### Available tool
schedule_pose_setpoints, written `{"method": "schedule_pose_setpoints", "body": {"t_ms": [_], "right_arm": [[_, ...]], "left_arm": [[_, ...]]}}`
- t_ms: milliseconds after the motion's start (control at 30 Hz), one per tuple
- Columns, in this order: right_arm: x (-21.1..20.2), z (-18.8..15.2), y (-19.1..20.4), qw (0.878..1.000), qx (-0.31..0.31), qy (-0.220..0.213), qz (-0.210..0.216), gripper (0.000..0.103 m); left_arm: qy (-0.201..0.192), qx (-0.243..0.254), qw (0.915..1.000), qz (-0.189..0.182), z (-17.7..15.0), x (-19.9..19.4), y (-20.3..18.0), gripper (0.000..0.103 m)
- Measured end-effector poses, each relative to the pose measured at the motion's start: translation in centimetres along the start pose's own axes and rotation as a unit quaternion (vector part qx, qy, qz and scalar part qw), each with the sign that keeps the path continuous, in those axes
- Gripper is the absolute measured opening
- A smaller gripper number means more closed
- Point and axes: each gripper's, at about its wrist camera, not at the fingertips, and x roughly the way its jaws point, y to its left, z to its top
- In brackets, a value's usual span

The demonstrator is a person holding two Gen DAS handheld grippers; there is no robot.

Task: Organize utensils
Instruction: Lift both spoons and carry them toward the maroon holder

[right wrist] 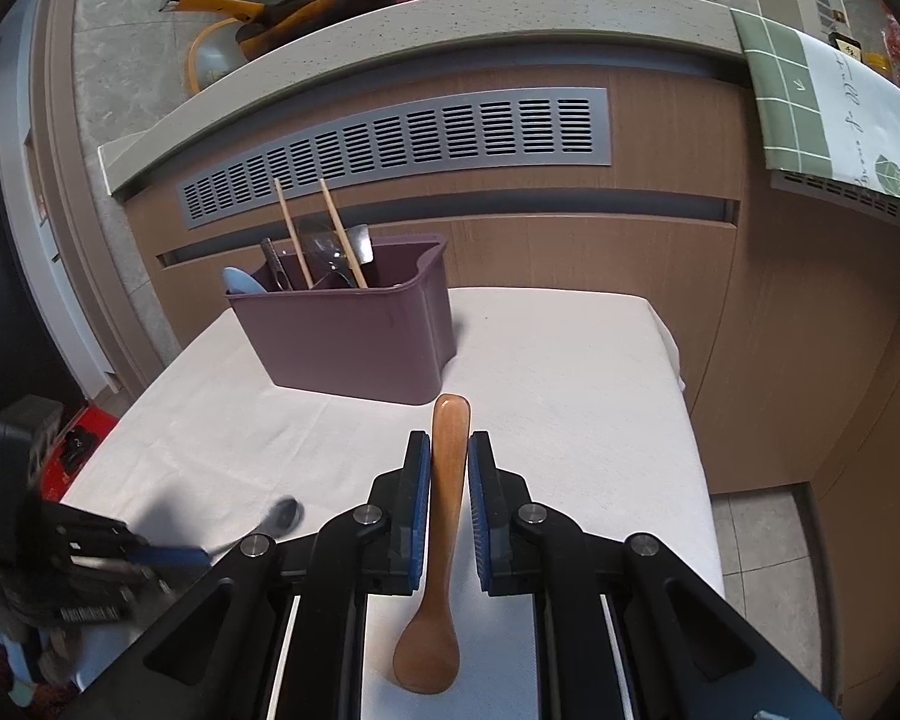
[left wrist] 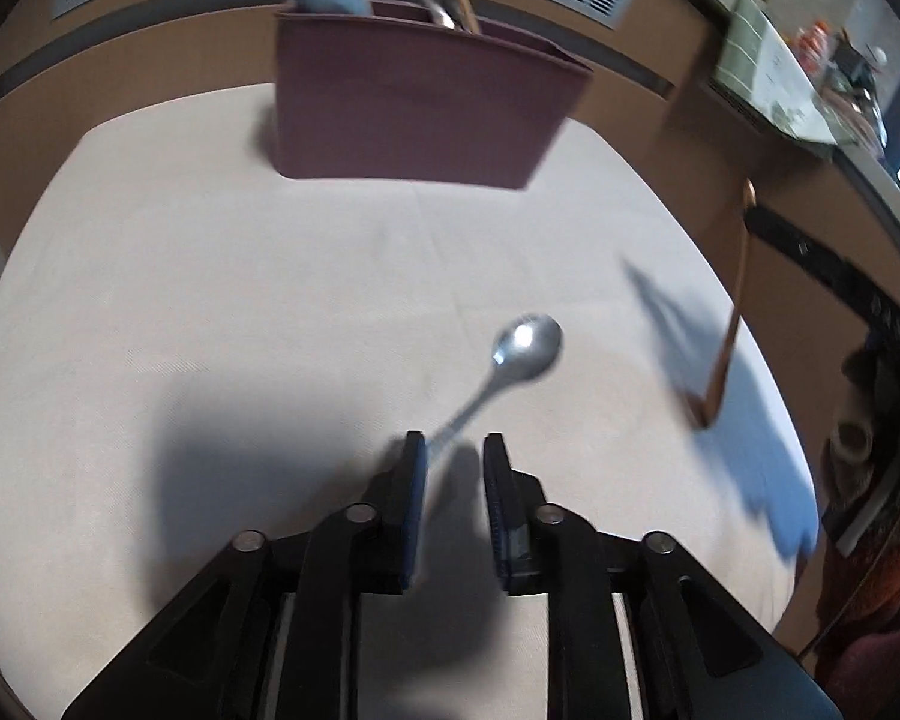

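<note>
A metal spoon (left wrist: pixel 528 348) lies on the white tablecloth (left wrist: pixel 210 300), bowl away from me. Its handle runs back to the tip of my left gripper (left wrist: pixel 455 444), whose jaws stand apart around it without pressing. My right gripper (right wrist: pixel 450 438) is shut on a wooden spoon (right wrist: pixel 447 516), handle up and bowl hanging down. That wooden spoon (left wrist: pixel 735 312) also shows at the right of the left wrist view. A purple utensil holder (right wrist: pixel 354 336) stands at the table's far side with chopsticks (right wrist: pixel 342 234) and other utensils in it. The left gripper (right wrist: pixel 204 553) and the metal spoon (right wrist: pixel 285 516) appear low on the left.
Behind the table runs a wooden counter front with a grey vent grille (right wrist: pixel 390 150). A green checked cloth (right wrist: pixel 810 108) hangs over the counter at right. The table's right edge (right wrist: pixel 696 420) drops to a tiled floor. Dark clutter sits at the table's left (right wrist: pixel 78 444).
</note>
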Motion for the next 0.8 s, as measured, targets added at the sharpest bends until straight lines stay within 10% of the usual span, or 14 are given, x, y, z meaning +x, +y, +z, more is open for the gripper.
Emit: {"method": "schedule_pose_setpoints", "body": {"t_ms": [367, 800], "right_arm": [[-0.2, -0.2, -0.5, 1.0, 0.001, 0.002, -0.007, 0.012], [0.2, -0.2, -0.4, 1.0, 0.001, 0.005, -0.008, 0.012]], "left_arm": [[0.068, 0.21, 0.9753, 0.004, 2.8, 4.1, -4.2, 0.051], [0.069, 0.221, 0.9727, 0.018, 4.5, 5.2, -4.6, 0.045]]}}
